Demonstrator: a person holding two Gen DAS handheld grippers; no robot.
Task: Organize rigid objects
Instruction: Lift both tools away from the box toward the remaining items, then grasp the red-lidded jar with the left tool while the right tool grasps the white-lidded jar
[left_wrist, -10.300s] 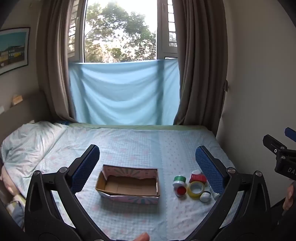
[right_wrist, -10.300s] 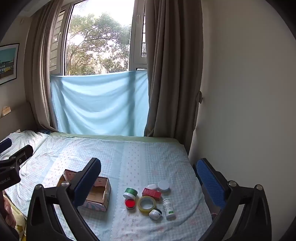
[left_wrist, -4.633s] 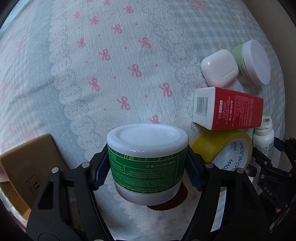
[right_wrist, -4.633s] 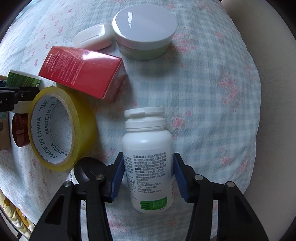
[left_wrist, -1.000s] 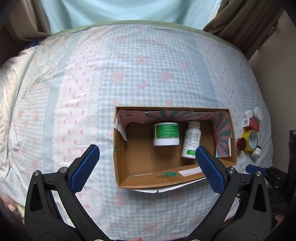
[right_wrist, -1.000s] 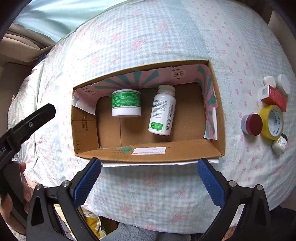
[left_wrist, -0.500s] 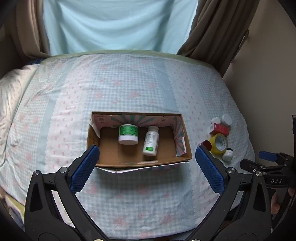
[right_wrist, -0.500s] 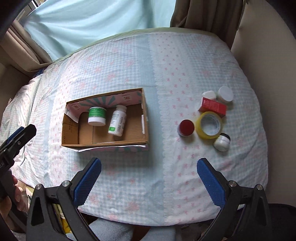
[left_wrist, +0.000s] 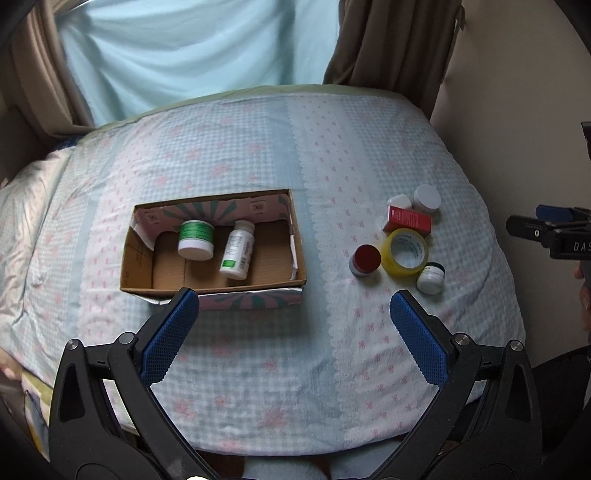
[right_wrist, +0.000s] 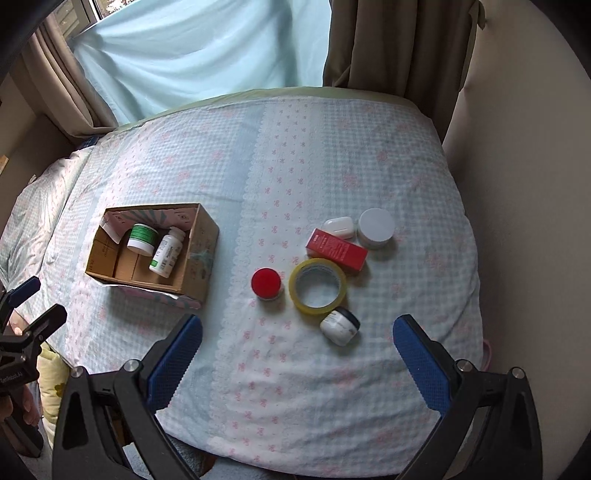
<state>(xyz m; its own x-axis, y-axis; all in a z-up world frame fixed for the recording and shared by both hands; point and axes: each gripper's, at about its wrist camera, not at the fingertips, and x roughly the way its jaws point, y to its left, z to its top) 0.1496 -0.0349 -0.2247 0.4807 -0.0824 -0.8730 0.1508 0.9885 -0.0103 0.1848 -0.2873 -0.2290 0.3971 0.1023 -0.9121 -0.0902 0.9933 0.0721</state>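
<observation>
A soft bed (right_wrist: 369, 155) covered in pale blue gingham cloth with pink bows and scalloped lace strips carries an open brown cardboard box (left_wrist: 284, 258) lined with pink-and-teal patterned paper. Inside it, a squat white plastic jar with a green label (left_wrist: 196, 239) stands upright, and just beside it a slim white plastic pill bottle with a green-marked label (left_wrist: 238, 254) lies tilted on its side. Well apart on the cloth sit the loose things: a red-lidded round jar (right_wrist: 266, 283) just beside a glossy yellow ring of packing tape (right_wrist: 317, 287), a small dark-lidded white pot (right_wrist: 340, 325), a red rectangular carton (right_wrist: 337, 249), a smooth white rounded case (right_wrist: 339, 226) and a wide white-lidded jar (right_wrist: 376, 227). The left gripper (left_wrist: 294, 328) and right gripper (right_wrist: 297, 345) both hover above the bed with their blue textured jaws spread wide, holding nothing. Compared with half a second ago, the left view has swung toward the loose cluster, and the right view sits closer over it, the objects now larger.
</observation>
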